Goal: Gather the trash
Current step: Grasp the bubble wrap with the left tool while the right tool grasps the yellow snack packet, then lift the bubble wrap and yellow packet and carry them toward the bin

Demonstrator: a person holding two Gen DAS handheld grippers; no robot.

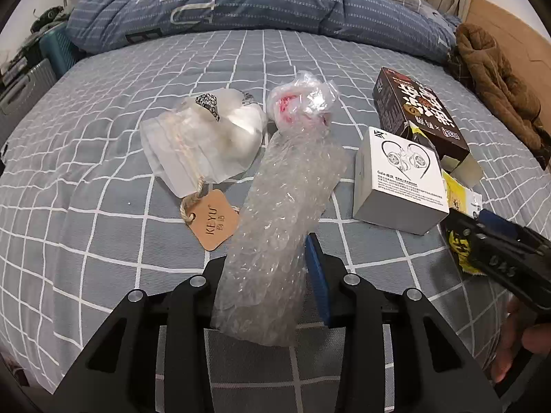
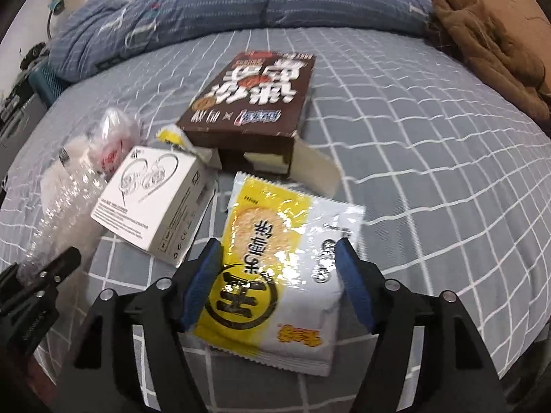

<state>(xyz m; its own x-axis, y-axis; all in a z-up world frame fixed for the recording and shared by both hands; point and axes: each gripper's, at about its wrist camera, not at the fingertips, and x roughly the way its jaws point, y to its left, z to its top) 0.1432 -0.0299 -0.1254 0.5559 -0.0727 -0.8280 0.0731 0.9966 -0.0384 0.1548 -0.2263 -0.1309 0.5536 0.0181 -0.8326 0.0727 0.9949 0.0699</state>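
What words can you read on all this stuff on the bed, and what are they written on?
"KEYU": on the brown paper tag, with small characters under it.
"Gala": on the white earphone box; the small lines below it are too small to read.
Big letters on the blue quilt are folded, so no whole word reads.
Brown box: large Chinese characters, upside down, not readable for sure.
Yellow snack packet: Chinese characters, glare-blurred.
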